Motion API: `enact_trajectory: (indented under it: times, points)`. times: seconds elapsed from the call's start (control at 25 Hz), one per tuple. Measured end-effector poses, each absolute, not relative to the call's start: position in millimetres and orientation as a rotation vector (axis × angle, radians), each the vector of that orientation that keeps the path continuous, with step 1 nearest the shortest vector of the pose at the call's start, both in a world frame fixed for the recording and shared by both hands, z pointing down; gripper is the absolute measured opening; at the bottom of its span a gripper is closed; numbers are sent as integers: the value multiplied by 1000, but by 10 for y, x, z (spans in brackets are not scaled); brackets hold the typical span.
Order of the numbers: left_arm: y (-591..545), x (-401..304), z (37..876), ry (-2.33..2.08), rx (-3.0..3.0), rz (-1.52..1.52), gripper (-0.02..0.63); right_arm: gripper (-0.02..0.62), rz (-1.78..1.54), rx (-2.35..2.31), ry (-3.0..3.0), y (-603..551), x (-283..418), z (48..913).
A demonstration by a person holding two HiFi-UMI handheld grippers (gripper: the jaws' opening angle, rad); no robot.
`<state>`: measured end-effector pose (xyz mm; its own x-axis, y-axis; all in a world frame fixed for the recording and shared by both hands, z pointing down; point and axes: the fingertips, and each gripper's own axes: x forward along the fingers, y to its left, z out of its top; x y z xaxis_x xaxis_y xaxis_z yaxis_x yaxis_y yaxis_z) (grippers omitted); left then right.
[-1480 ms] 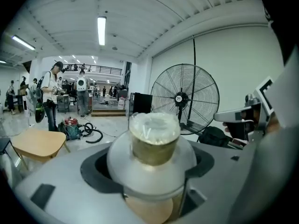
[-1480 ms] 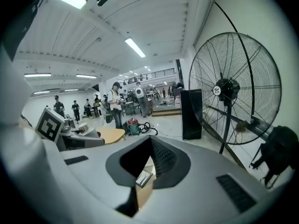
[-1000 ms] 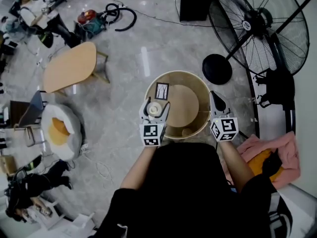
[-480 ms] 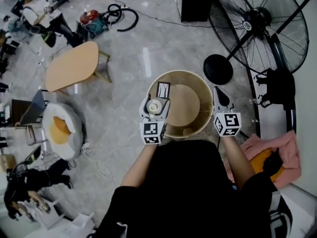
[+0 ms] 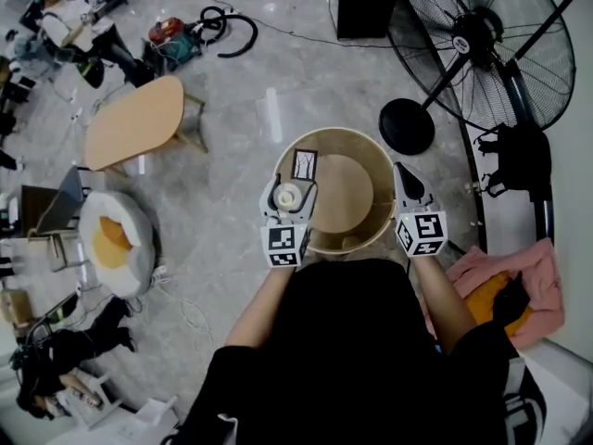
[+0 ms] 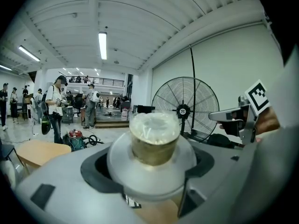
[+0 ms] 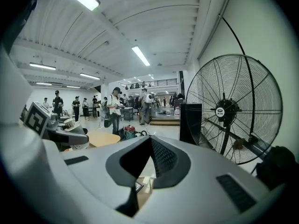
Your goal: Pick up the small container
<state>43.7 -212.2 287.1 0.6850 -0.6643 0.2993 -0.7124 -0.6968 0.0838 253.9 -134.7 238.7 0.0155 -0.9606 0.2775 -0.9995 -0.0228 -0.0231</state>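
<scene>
The small container [image 6: 154, 136], a clear cup with golden contents and a film-covered top, sits clamped between the jaws of my left gripper [image 6: 152, 153]. From the head view that container [image 5: 288, 196] is held over the left rim of a round wooden table [image 5: 345, 146], with the left gripper [image 5: 288, 202] shut around it. My right gripper [image 5: 407, 185] hovers at the table's right rim, jaws together and nothing in them. In the right gripper view its jaws [image 7: 148, 141] meet at the tips. The left gripper [image 7: 63, 129] shows at that view's left.
A marker card [image 5: 303, 168] and a small pale object [image 5: 350, 244] lie on the round table. A large floor fan [image 5: 482, 54] with a round base [image 5: 406, 128] stands at back right. Pink cloth [image 5: 505, 281] lies right. A wooden side table [image 5: 134, 123] and cushion [image 5: 113, 239] are left.
The left gripper keeps its hold on the container in the same spot. The right gripper has only wavered slightly beside the table rim.
</scene>
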Motion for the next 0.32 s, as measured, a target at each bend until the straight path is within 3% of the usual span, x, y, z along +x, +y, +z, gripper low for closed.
enact_trajectory:
  times: [0.32]
  points:
    - [-2124, 419, 2880, -1115, 2708, 359, 362, 15, 325, 2100, -2066, -1351, 2497, 2425]
